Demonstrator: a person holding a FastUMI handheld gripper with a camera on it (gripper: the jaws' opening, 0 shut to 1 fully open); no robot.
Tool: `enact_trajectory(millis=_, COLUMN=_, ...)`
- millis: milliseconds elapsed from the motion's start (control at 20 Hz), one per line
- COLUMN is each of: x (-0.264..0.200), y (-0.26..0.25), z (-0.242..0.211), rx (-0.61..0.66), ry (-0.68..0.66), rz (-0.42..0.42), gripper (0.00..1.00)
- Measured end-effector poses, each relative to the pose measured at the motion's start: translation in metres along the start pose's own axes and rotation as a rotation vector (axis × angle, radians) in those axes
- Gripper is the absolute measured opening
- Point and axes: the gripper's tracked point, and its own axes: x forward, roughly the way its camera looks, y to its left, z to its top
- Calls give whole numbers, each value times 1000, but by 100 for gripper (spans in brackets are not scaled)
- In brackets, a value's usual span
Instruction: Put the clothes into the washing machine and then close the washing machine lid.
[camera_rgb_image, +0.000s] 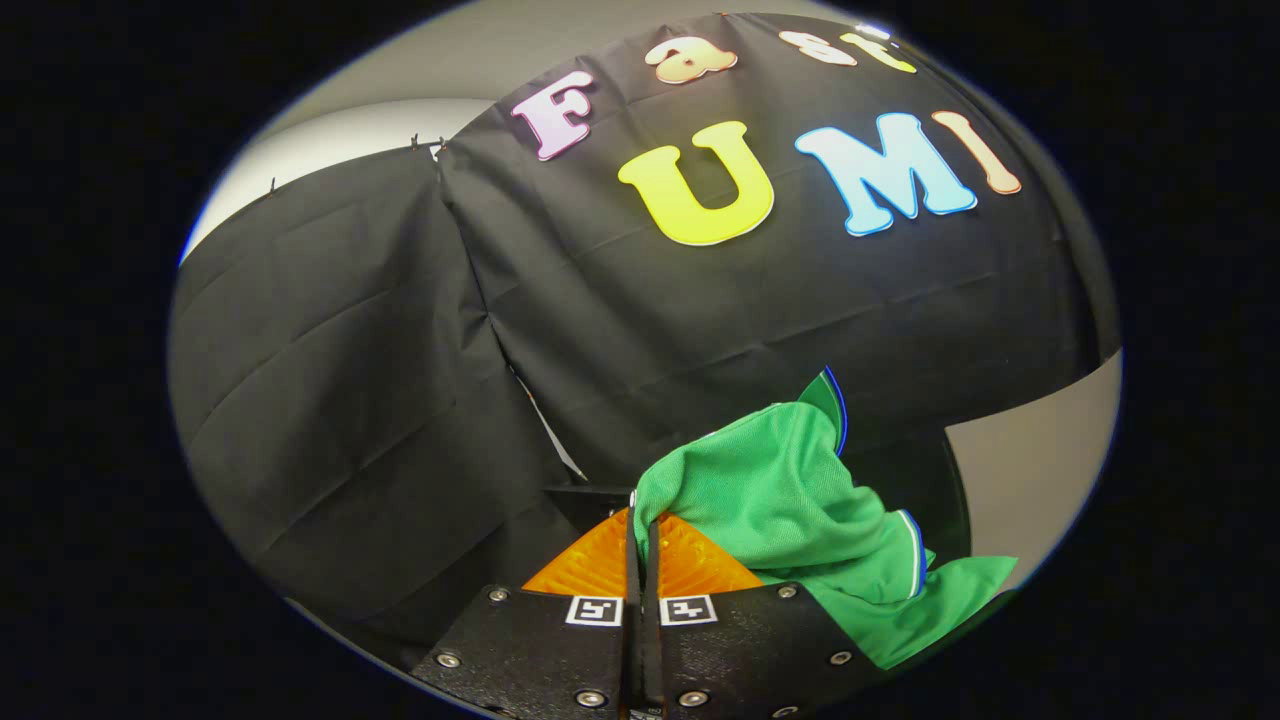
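Gripper: my hand-held gripper (641, 535) is clenched on a fold of the green garment (790, 500), both fingers pressed together on the cloth.
Garment: it bunches up just ahead of the fingers and drapes off toward four o'clock (carried in the air, as I judge it), in front of the black booth wall (400, 350).
Progress: I read the pick-up as done; loading the clothes into the washing machine and closing its lid are left.
Count: one gripper, two fingers, one green garment.
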Motion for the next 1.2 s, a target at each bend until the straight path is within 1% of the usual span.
enact_trajectory(millis=450, x=38, y=36, z=-54, rx=-5, ry=104, rz=51, gripper=0)
enact_trajectory(millis=700, x=55, y=47, z=-92, rx=-45, ry=158, rz=49, gripper=0)
enact_trajectory(millis=1000, x=68, y=37, z=-137, rx=-56, ry=234, rz=0, gripper=0)
enact_trajectory(millis=1200, x=80, y=26, z=-166, rx=-29, ry=274, rz=-31, gripper=0)
